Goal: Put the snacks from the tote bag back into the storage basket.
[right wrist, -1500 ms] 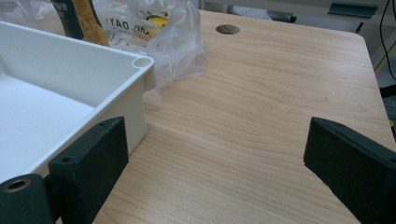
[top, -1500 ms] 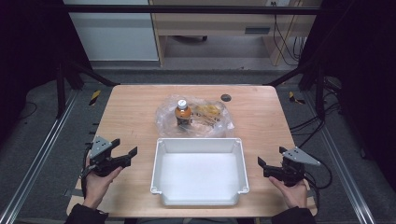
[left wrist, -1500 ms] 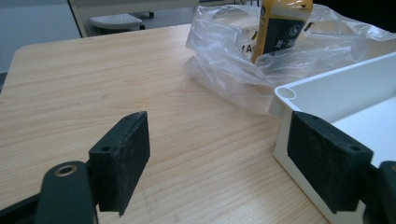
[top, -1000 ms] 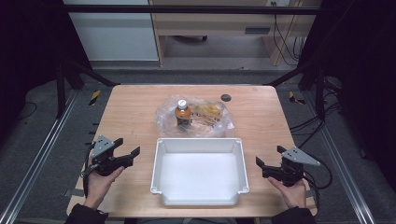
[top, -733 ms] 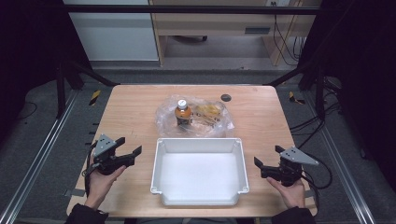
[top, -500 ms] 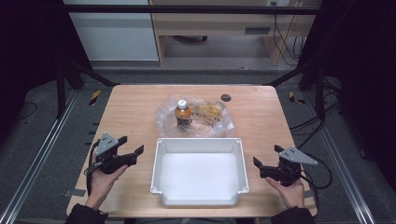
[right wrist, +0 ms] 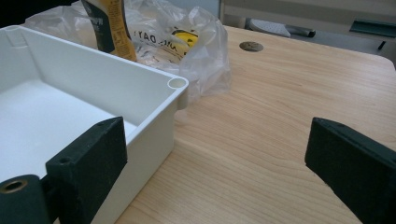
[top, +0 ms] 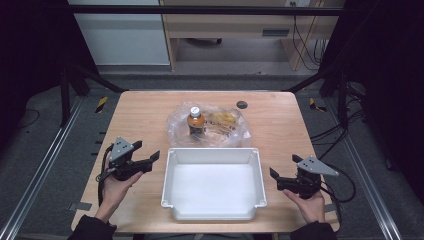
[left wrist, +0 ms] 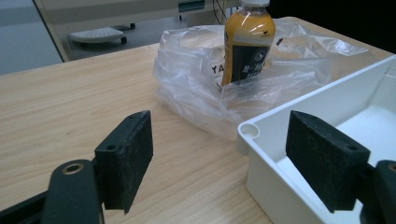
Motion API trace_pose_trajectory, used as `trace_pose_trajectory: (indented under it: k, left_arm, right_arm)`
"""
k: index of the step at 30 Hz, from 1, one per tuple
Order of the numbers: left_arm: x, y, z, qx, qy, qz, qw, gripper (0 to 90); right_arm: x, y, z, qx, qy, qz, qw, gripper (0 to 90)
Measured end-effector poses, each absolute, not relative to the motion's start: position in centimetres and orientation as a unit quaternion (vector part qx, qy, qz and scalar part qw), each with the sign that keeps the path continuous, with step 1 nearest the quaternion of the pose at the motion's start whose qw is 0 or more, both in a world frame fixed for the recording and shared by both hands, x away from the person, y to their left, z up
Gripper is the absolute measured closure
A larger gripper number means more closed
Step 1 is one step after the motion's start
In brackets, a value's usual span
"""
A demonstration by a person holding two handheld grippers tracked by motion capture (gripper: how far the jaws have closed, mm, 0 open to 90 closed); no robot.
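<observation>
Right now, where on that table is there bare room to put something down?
Bare wood lies left of the plastic bag, between it and the table edge, and right of the bag toward the far right corner. The white bin is empty too. It is crowded mid-table, where the bag with the bottle presses against the bin's far wall.

A wooden table (top: 140, 115) carries a small dark round hole (top: 242, 104) near its far edge.

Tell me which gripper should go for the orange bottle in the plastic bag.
Probably left. The left gripper is open, and the bottle shows ahead between its jaws. It stands in the plastic bag, behind the white tub's left half. The right gripper, also open, sits farther away.
</observation>
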State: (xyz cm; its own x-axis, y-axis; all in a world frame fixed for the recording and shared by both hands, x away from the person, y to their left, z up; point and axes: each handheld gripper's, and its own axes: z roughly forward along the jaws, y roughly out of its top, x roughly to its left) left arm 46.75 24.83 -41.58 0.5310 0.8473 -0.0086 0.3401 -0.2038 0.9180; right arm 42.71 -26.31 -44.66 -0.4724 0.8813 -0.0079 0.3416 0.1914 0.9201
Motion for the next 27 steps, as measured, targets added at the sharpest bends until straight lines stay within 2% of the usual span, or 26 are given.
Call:
trace_pose_trajectory:
  k: [27]
  left_arm:
    - [49.2, 22.0, -40.2, 0.726, 0.396, 0.259, 0.500, 23.9]
  right_arm:
    - [42.8, -25.9, -44.6, 0.423, 0.721, 0.470, 0.282, 5.9]
